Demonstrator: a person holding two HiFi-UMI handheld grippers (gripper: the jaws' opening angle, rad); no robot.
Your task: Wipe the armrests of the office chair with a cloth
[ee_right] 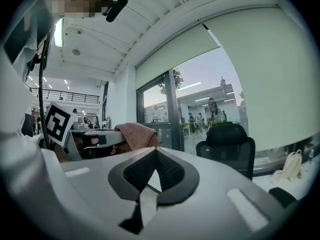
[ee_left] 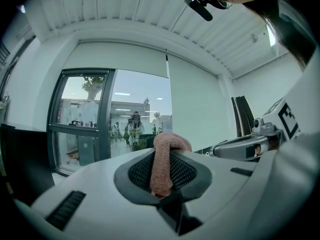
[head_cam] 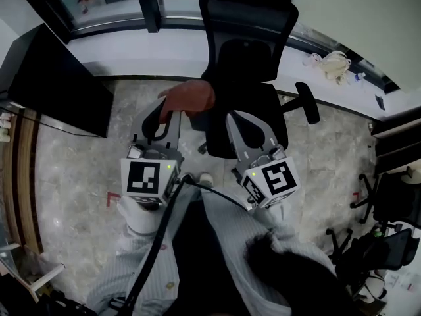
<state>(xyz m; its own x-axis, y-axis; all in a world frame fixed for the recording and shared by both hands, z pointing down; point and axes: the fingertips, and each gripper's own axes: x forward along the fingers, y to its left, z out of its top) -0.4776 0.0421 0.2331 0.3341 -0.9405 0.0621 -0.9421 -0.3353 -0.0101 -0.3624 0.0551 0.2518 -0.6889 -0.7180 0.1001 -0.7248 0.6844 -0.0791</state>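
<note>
The black office chair (head_cam: 247, 64) stands just ahead of me, its back toward the window; one padded armrest (head_cam: 308, 103) sticks out on its right. A reddish-brown cloth (head_cam: 191, 97) hangs bunched in front of the seat's left side, and my left gripper (head_cam: 172, 115) is shut on it. In the left gripper view the cloth (ee_left: 167, 149) drapes over the closed jaws. My right gripper (head_cam: 235, 118) is held beside it over the seat's front, shut with nothing in it; its pads (ee_right: 170, 171) meet at the tip. The chair's left armrest is hidden.
A dark desk panel (head_cam: 59, 78) stands at the left. A white window ledge (head_cam: 131, 45) runs along the back, with a white bag (head_cam: 332, 64) on it at the right. More black chairs (head_cam: 388, 242) crowd the lower right. My trouser legs fill the bottom.
</note>
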